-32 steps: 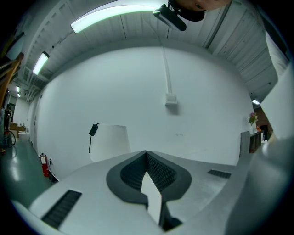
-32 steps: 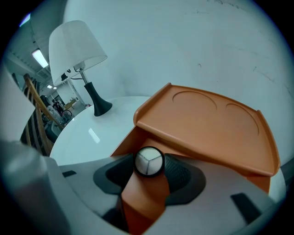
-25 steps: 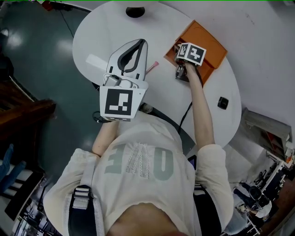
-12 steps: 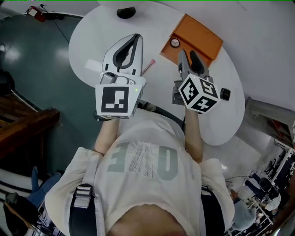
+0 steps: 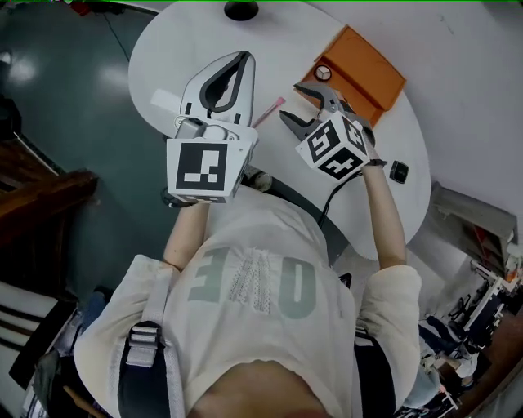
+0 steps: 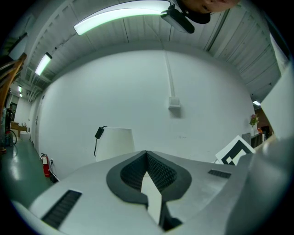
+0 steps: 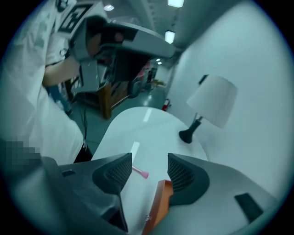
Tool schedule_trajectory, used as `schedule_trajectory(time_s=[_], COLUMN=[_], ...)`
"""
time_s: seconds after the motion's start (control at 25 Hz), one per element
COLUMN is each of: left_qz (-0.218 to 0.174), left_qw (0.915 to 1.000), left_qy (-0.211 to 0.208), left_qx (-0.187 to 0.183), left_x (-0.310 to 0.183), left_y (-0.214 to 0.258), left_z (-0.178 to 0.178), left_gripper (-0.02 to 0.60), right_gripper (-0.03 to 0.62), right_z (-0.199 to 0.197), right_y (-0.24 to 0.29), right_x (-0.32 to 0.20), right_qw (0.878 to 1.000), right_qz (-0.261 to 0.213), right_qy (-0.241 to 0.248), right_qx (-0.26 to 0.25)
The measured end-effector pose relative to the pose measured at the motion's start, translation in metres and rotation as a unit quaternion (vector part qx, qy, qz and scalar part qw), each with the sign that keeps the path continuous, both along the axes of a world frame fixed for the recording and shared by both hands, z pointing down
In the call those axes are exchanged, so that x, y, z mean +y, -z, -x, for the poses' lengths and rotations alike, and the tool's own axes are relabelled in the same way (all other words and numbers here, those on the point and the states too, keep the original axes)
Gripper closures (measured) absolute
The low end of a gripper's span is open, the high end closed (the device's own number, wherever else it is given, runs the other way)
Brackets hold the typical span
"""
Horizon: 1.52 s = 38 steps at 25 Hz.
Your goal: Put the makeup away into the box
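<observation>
From the person's pale shirt [image 5: 245,286] outward, head view.

Left gripper [image 5: 243,57] was at 11 o'clock of the chest, marker cube nearest the body, tips pointing away over the table [image 5: 286,37]. In its own view the jaws were together with the tips meeting, leaving only the oval gap behind them. Nothing clamped that I could make out. A pale sliver showed low in that gap, couldn't tell what. It touched nothing.

Right gripper [image 5: 292,101] was at 1 o'clock of the chest, tilted down toward the table. Jaws were clearly apart and had just been opening further. Nothing sat between the pads. Through the gap its own view showed only bare tabletop, the pink stick and one corner of the box below, with no contact on either.

Pink makeup stick [image 5: 270,109] lay loose on the table between the two grippers, at 8 o'clock of the orange box [image 5: 372,73] and outside it. The box sat open at 1 o'clock of the right gripper, near it. A small round item [image 5: 323,73] was at the box corner nearest that gripper and looked to be inside.

Small black object [image 5: 398,171] lay on the table at 5 o'clock of the box. White strip [image 5: 166,102] lay at 9 o'clock of the left gripper.

Farthest was the black lamp base [image 5: 241,10] at the table's far edge, 10 o'clock of the box.
</observation>
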<state>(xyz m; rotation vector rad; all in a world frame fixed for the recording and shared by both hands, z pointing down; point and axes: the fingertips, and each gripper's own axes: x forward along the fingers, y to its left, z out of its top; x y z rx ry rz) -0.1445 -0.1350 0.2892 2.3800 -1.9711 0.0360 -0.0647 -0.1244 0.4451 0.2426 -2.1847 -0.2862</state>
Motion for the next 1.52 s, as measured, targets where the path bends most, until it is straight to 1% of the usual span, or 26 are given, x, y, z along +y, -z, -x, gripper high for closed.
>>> schedule_trajectory(time_s=[0.08, 0.16, 0.24, 0.36, 0.48, 0.56, 0.68, 0.72, 0.76, 0.8, 0.88, 0.92, 0.96, 1.0, 1.04, 1.08, 1.12, 1.16, 1.24, 1.28, 1.32, 1.36, 1.4, 1.44, 1.48, 1.52], left_qz=[0.006, 0.012, 0.015, 0.019, 0.029, 0.032, 0.030, 0.031, 0.035, 0.040, 0.045, 0.045, 0.044, 0.043, 0.043, 0.042, 0.040, 0.035, 0.023, 0.018, 0.014, 0.013, 0.011, 0.010, 0.007, 0.004], left_qw=[1.0000, 0.9998, 0.9997, 0.9991, 0.9979, 0.9972, 0.9962, 0.9956, 0.9950, 0.9944, 0.9932, 0.9928, 0.9925, 0.9924, 0.9925, 0.9928, 0.9933, 0.9939, 0.9951, 0.9956, 0.9961, 0.9969, 0.9977, 0.9984, 0.9990, 0.9994], left_qy=[0.007, 0.013, 0.018, 0.034, 0.052, 0.061, 0.076, 0.082, 0.088, 0.093, 0.103, 0.107, 0.110, 0.111, 0.111, 0.110, 0.107, 0.104, 0.097, 0.092, 0.086, 0.077, 0.065, 0.051, 0.039, 0.029], left_qx=[0.004, 0.008, 0.010, 0.018, 0.025, 0.028, 0.031, 0.031, 0.031, 0.031, 0.031, 0.030, 0.030, 0.028, 0.025, 0.021, 0.015, 0.008, -0.003, -0.007, -0.010, -0.013, -0.017, -0.020, -0.021, -0.021], left_x=[0.004, 0.009, 0.014, 0.021, 0.028, 0.032, 0.036, 0.037, 0.039, 0.041, 0.045, 0.047, 0.049, 0.049, 0.049, 0.048, 0.046, 0.043, 0.036, 0.031, 0.026, 0.021, 0.015, 0.011, 0.008, 0.006], left_y=[-0.006, -0.012, -0.016, -0.023, -0.030, -0.033, -0.036, -0.038, -0.040, -0.043, -0.046, -0.046, -0.045, -0.044, -0.043, -0.041, -0.038, -0.033, -0.021, -0.016, -0.013, -0.011, -0.010, -0.008, -0.006, -0.002], left_z=[0.006, 0.012, 0.019, 0.027, 0.034, 0.040, 0.051, 0.055, 0.058, 0.062, 0.066, 0.068, 0.070, 0.071, 0.073, 0.073, 0.073, 0.073, 0.073, 0.071, 0.069, 0.064, 0.058, 0.052, 0.045, 0.038], left_gripper=[0.574, 0.574, 0.574, 0.574, 0.574, 0.574, 0.574, 0.574, 0.574, 0.574, 0.574, 0.574, 0.574, 0.574, 0.574, 0.574, 0.574, 0.574, 0.574, 0.574, 0.574, 0.574, 0.574, 0.574, 0.574, 0.574], right_gripper=[0.359, 0.359, 0.359, 0.361, 0.362, 0.385, 0.468, 0.480, 0.513, 0.514, 0.542, 0.542, 0.543, 0.545, 0.545, 0.545, 0.545, 0.545, 0.545, 0.545, 0.545, 0.545, 0.545, 0.545, 0.545, 0.545], right_z=[0.006, 0.010, 0.015, 0.022, 0.021, 0.018, 0.011, 0.010, 0.009, 0.009, 0.010, 0.011, 0.012, 0.014, 0.018, 0.022, 0.029, 0.037, 0.055, 0.062, 0.064, 0.061, 0.052, 0.041, 0.027, 0.011], right_y=[-0.025, -0.049, -0.072, -0.102, -0.133, -0.151, -0.166, -0.167, -0.168, -0.168, -0.168, -0.168, -0.167, -0.166, -0.164, -0.159, -0.150, -0.136, -0.095, -0.069, -0.040, -0.011, 0.018, 0.048, 0.075, 0.100], right_x=[0.010, 0.019, 0.025, 0.031, 0.032, 0.030, 0.029, 0.030, 0.031, 0.032, 0.032, 0.031, 0.030, 0.029, 0.028, 0.027, 0.026, 0.023, 0.012, 0.005, -0.002, -0.008, -0.014, -0.017, -0.018, -0.016], right_qw=[0.994, 0.978, 0.957, 0.926, 0.886, 0.862, 0.834, 0.827, 0.819, 0.812, 0.804, 0.804, 0.808, 0.816, 0.829, 0.846, 0.868, 0.893, 0.944, 0.965, 0.981, 0.992, 0.995, 0.990, 0.977, 0.958], right_qz=[-0.010, -0.024, -0.041, -0.051, -0.069, -0.079, -0.070, -0.063, -0.057, -0.052, -0.042, -0.036, -0.029, -0.025, -0.023, -0.020, -0.014, -0.006, 0.006, 0.009, 0.012, 0.014, 0.013, 0.011, 0.010, 0.012], right_qy=[0.083, 0.154, 0.212, 0.282, 0.347, 0.376, 0.402, 0.410, 0.417, 0.424, 0.432, 0.431, 0.426, 0.418, 0.406, 0.389, 0.368, 0.340, 0.270, 0.228, 0.180, 0.125, 0.067, 0.010, -0.041, -0.082], right_qx=[0.073, 0.140, 0.193, 0.247, 0.300, 0.331, 0.370, 0.381, 0.390, 0.398, 0.407, 0.408, 0.406, 0.399, 0.385, 0.363, 0.333, 0.294, 0.192, 0.132, 0.066, -0.002, -0.072, -0.142, -0.210, -0.276])
